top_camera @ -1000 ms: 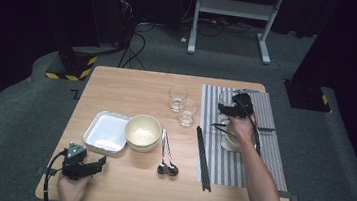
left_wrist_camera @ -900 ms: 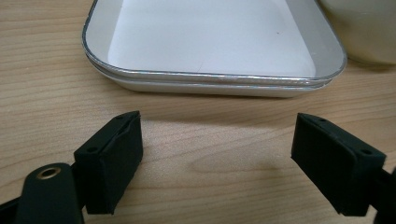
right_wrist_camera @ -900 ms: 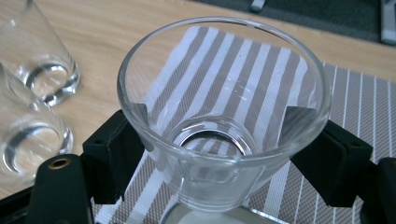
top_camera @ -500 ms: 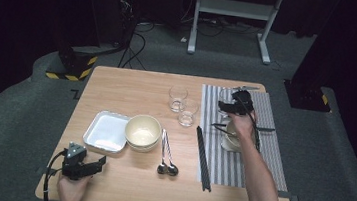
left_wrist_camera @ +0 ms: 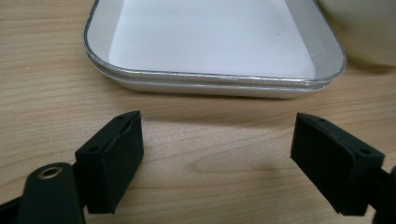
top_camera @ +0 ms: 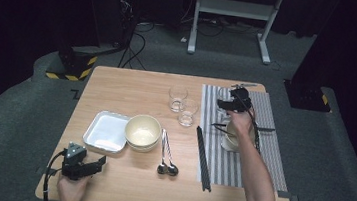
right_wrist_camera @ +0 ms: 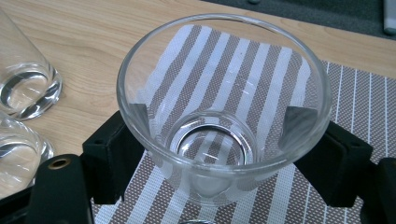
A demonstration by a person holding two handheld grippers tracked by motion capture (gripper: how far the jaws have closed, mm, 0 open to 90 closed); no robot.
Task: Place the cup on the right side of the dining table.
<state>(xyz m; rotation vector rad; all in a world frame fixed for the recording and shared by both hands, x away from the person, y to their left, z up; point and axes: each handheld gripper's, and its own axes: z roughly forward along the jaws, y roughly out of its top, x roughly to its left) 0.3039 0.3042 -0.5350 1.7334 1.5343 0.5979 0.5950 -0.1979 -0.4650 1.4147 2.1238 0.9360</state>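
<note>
My right gripper (right_wrist_camera: 217,154) fingers clamp the glass (right_wrist_camera: 223,107) upright over the striped mat (top_camera: 266,155) for placement; left gripper (left_wrist_camera: 233,163) fingers rest wide, idle beside the tray (left_wrist_camera: 210,46).

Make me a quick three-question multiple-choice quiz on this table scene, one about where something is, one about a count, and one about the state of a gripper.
1. Where is the glass that sits between the right gripper's jaws?
A. Over the striped placemat
B. Inside the white tray
C. On the floor

2. How many spoons lie on the table?
A. One
B. Two
C. Four

3. How does the left gripper stand?
A. Shut on the tray
B. Shut on a spoon
C. Open, holding nothing

Answers:
1. A, since stripes show through and under the glass in the right gripper view.
2. B, since two lie side by side right of the bowl in the high view.
3. C, since its jaws stand wide apart over bare wood, short of the white tray.
</note>
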